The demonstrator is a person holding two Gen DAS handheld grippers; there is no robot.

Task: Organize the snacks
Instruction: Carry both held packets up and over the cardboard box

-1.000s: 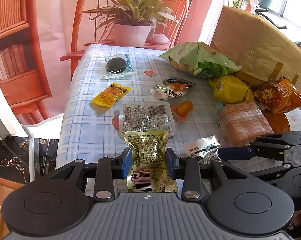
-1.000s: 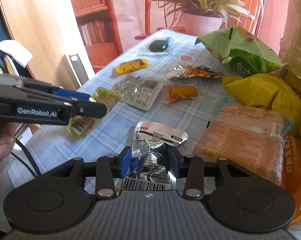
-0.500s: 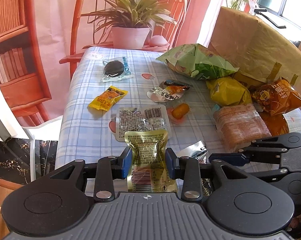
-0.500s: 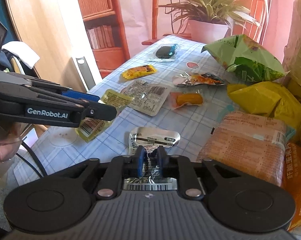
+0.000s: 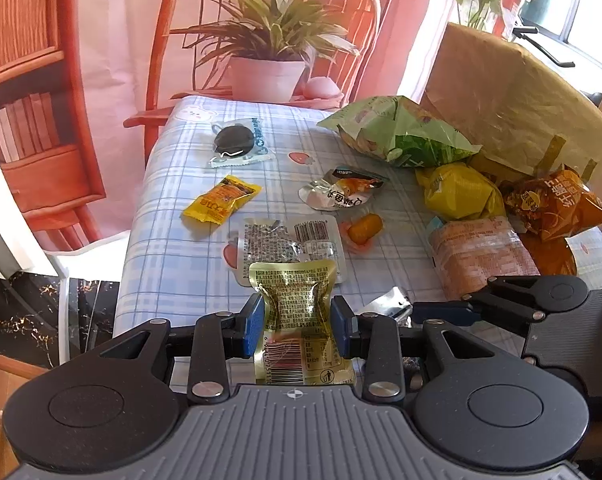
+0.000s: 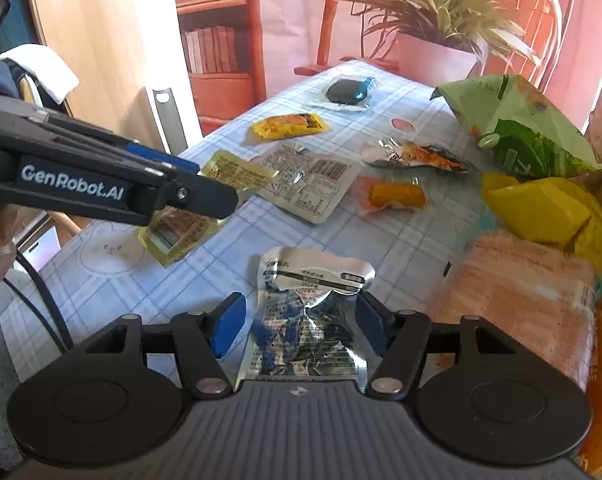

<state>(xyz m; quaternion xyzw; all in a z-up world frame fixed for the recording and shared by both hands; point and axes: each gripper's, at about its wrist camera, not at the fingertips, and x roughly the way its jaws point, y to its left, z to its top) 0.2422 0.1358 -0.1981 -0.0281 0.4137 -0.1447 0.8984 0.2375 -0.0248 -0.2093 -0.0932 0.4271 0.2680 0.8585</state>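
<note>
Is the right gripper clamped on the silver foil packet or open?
Open and still opening: the right gripper has blue pads clear of the silver foil packet lying between them.

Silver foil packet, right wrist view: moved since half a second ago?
No. The silver foil packet lies on the same spot of the checked tablecloth; only the right gripper changed, its jaws opening off it.

right gripper (image 6: 297, 326) opening | silver packet (image 6: 307, 320) between fingers (image 6: 229, 324), untouched
</note>
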